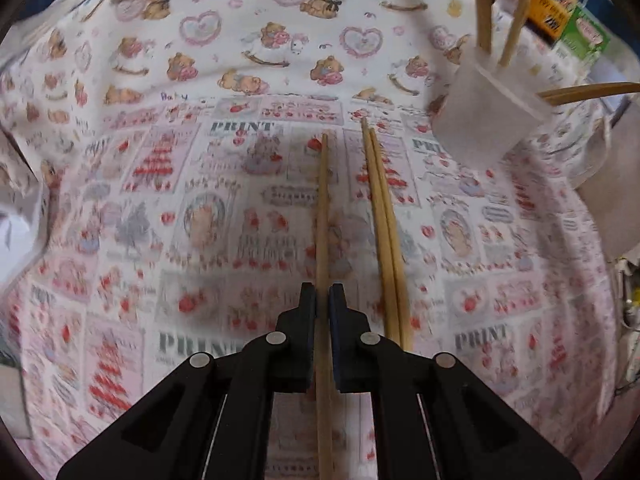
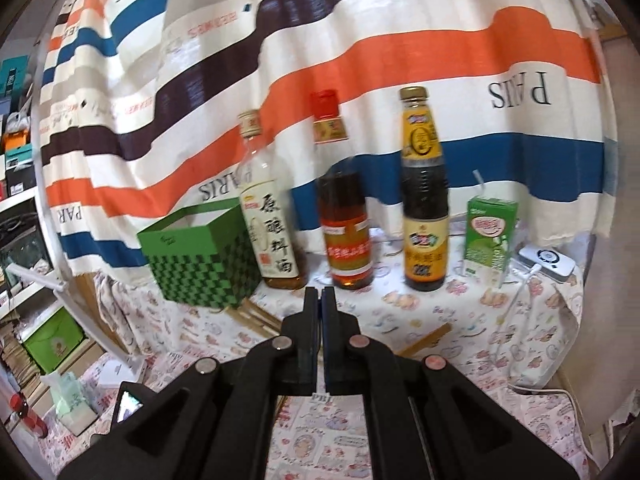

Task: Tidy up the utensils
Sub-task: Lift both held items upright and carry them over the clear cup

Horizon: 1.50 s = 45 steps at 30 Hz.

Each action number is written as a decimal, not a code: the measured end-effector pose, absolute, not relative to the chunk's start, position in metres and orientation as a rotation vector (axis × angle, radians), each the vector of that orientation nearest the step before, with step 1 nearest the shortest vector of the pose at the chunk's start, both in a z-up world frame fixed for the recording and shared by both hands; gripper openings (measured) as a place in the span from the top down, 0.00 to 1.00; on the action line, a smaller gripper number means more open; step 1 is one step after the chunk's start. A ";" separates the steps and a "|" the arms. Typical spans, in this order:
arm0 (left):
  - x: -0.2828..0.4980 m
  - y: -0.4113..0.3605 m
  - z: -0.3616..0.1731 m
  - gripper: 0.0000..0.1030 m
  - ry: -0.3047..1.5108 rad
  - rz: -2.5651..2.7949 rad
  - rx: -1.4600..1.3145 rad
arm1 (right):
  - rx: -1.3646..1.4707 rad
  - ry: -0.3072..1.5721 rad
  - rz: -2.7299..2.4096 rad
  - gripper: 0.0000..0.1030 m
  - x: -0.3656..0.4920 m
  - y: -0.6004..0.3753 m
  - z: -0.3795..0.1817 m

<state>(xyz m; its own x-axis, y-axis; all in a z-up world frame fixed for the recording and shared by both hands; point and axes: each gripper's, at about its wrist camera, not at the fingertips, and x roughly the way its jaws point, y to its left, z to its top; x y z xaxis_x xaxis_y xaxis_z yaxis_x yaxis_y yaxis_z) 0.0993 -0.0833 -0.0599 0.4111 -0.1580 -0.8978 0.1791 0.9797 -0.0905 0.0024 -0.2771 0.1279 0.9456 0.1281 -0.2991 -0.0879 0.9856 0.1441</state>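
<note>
Here, on the left wrist view, my left gripper sits at the lower centre of the frame, its jaws pressed in on a single chopstick that runs straight up the middle, from the bottom edge to a tip above centre, over the printed tablecloth. Just right of it a pair of chopsticks lies side by side on the cloth, close to the held one but apart from it. Further right, in the upper right of the frame, a white holder already carries two upright chopsticks, and more sticks poke in from the right edge. I judge the step in hand to be carrying this stick to that holder. To do it well I would keep the pinch firm, tilt the stick toward upright before reaching the rim, and lower it beside the two inside without knocking them. On the right wrist view, a green checkered box stands at centre left, then three sauce bottles in a row and a green drink carton toward the right. My right gripper at lower centre has its jaws drawn together with nothing visible between them.
</note>
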 end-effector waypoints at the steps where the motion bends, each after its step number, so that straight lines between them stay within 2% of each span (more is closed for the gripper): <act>1: 0.107 -0.086 -0.060 0.94 1.136 -0.196 0.039 | 0.137 0.312 0.107 0.99 0.003 -0.281 0.129; 11: 0.180 -0.106 -0.059 0.83 1.184 -0.117 0.083 | 0.193 0.305 0.070 0.99 0.004 -0.308 0.134; 12: 0.185 -0.105 -0.059 0.87 1.186 -0.111 0.080 | 0.198 0.306 0.072 0.99 0.005 -0.311 0.135; 13: 0.188 -0.103 -0.059 0.96 1.189 -0.109 0.071 | 0.206 0.306 0.074 0.99 0.005 -0.315 0.136; 15: 0.187 -0.099 -0.055 0.96 1.180 -0.126 0.031 | 0.218 0.302 0.070 0.99 0.005 -0.321 0.137; 18: 0.172 -0.095 -0.031 0.96 1.093 -0.168 0.013 | 0.231 0.303 0.057 0.99 0.007 -0.329 0.138; 23: 0.122 -0.089 0.040 0.96 0.903 -0.277 -0.016 | 0.266 0.283 0.011 0.99 0.008 -0.338 0.137; 31: 0.068 -0.135 0.140 0.96 0.523 -0.392 0.021 | 0.300 0.206 0.006 0.99 0.005 -0.340 0.135; 45: 0.073 -0.139 0.192 0.96 0.267 -0.408 -0.180 | 0.193 0.199 -0.021 0.99 0.020 -0.339 0.123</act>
